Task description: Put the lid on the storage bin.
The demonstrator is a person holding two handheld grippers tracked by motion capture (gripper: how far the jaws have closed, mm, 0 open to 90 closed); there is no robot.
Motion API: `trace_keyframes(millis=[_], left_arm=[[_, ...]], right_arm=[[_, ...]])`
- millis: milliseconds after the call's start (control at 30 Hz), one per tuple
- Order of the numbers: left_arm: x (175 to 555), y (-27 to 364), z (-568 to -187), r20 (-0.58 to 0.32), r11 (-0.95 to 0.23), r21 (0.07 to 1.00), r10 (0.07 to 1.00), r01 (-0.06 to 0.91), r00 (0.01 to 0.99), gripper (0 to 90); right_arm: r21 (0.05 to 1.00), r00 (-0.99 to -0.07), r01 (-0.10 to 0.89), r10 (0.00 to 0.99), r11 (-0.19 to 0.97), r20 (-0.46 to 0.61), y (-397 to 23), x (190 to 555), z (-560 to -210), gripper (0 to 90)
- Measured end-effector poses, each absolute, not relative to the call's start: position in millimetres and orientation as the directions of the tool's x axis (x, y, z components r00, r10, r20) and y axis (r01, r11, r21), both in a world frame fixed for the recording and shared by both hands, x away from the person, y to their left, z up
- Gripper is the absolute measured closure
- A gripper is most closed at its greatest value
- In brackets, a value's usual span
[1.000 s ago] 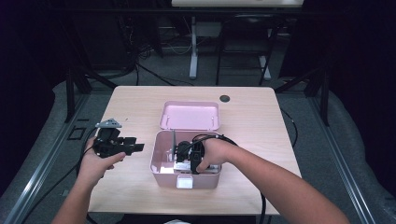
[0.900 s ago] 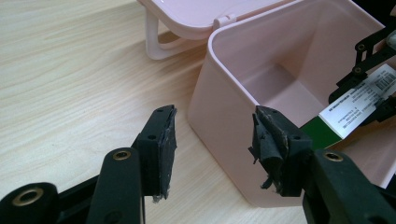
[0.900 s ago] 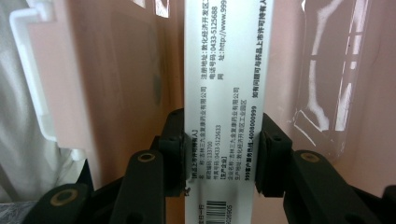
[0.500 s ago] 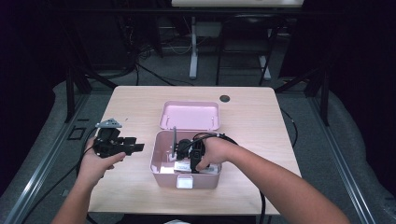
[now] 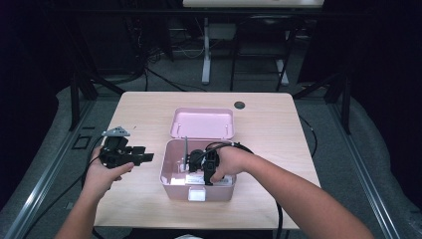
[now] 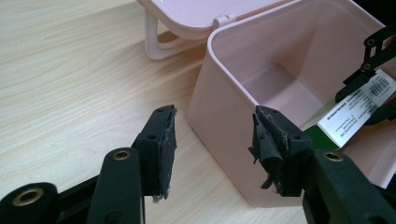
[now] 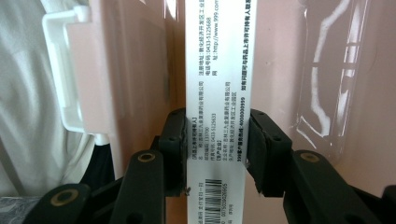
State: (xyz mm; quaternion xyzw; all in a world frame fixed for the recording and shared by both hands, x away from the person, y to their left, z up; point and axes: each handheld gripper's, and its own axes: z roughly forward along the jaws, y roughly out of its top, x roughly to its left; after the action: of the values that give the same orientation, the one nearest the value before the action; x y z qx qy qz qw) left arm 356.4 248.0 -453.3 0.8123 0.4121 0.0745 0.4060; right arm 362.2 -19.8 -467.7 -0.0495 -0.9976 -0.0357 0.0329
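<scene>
An open pink box stands at the middle of the table, its lid lying flat behind it. My right gripper reaches down inside the box. In the right gripper view it is shut on a narrow white carton printed with text and a barcode, held close to the box's pink wall. My left gripper hovers left of the box. In its own view it stands open around nothing, facing the box's near corner, with the carton inside.
The wooden table has bare room left and right of the box. A small dark round hole sits near the far edge. The box's white latch faces the person. Dark floor and stands surround the table.
A thin dark upright edge has risen beside my right gripper inside the box since a second ago. My left gripper has stayed where it was.
</scene>
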Motion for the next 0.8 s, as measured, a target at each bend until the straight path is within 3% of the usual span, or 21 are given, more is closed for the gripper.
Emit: trace_keyframes(millis=[500,800], left_arm=[[356,248,-453,-0.219,-0.324,0.719,0.733,0.614,0.644,49.4],[355,247,-453,-0.222,-0.325,0.719,0.73,0.614,0.646,49.5]], right_arm=[[0.061,-0.99,0.119,0.114,0.991,0.078,-20,362,-466,59.9],[0.108,-0.991,0.129,0.124,0.986,0.054,-24,360,-447,58.3]])
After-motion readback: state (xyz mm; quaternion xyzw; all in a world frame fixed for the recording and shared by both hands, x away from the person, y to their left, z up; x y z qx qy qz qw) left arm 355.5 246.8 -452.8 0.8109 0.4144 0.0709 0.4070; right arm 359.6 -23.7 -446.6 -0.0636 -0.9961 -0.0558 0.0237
